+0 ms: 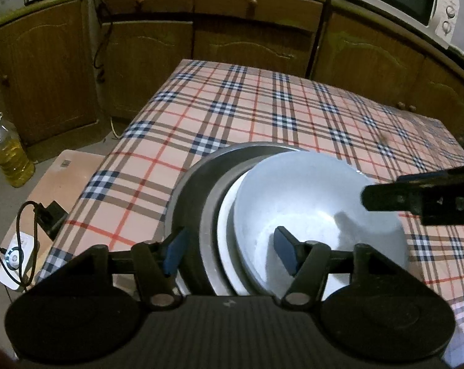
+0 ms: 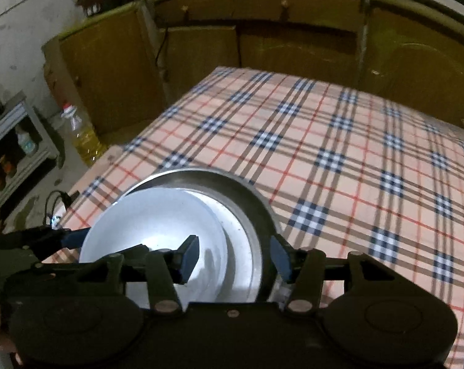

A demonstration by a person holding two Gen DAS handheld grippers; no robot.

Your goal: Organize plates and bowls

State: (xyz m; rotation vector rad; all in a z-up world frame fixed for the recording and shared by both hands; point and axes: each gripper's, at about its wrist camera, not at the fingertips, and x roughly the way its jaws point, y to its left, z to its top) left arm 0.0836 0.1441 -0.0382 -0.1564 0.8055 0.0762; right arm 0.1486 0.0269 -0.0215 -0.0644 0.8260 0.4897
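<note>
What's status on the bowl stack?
Both grippers open, left and right straddling stack rims. White bowl nested in metal pan. Nothing in the way.

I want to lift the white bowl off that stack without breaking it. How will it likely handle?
The white bowl looks glazed and smooth, so probably slippery and rigid, likely breakable. It sits off-centre on a white plate inside the metal pan, so a push may slide or tip it. Its curved wall suggests gripping the rim.
</note>
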